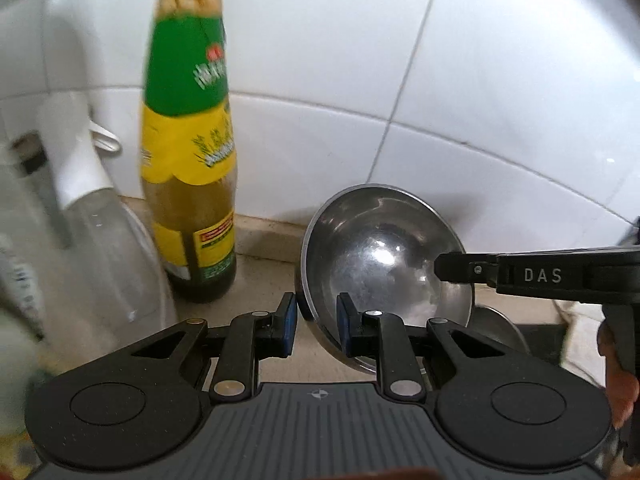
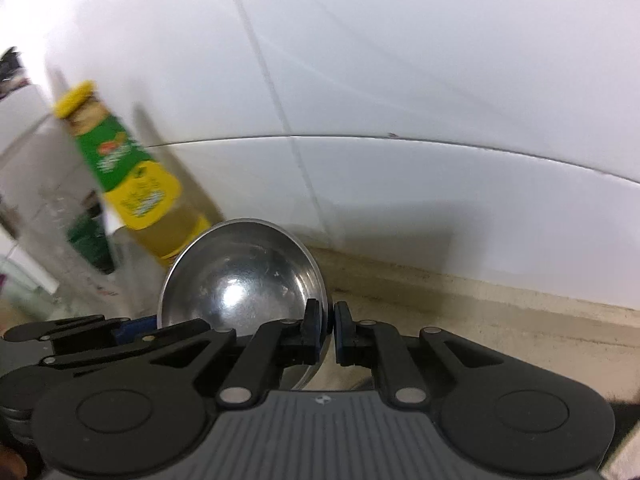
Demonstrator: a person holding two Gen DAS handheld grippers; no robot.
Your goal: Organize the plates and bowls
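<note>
A shiny steel bowl (image 1: 384, 256) is tilted on edge above the beige counter, its hollow facing the cameras. My left gripper (image 1: 317, 320) straddles its left rim with a gap between the blue pads; I cannot tell whether the pads press the rim. My right gripper (image 2: 327, 330) is shut on the bowl's right rim (image 2: 320, 280), and it shows in the left wrist view (image 1: 452, 270) reaching in from the right. The bowl fills the middle of the right wrist view (image 2: 240, 276). A second steel piece (image 1: 496, 328) lies below the bowl.
A sauce bottle (image 1: 188, 152) with a green and yellow label and yellow cap stands left of the bowl, also in the right wrist view (image 2: 132, 184). A clear jug with a white handle (image 1: 84, 208) is further left. White wall tiles (image 1: 440, 80) rise behind the counter (image 2: 500, 320).
</note>
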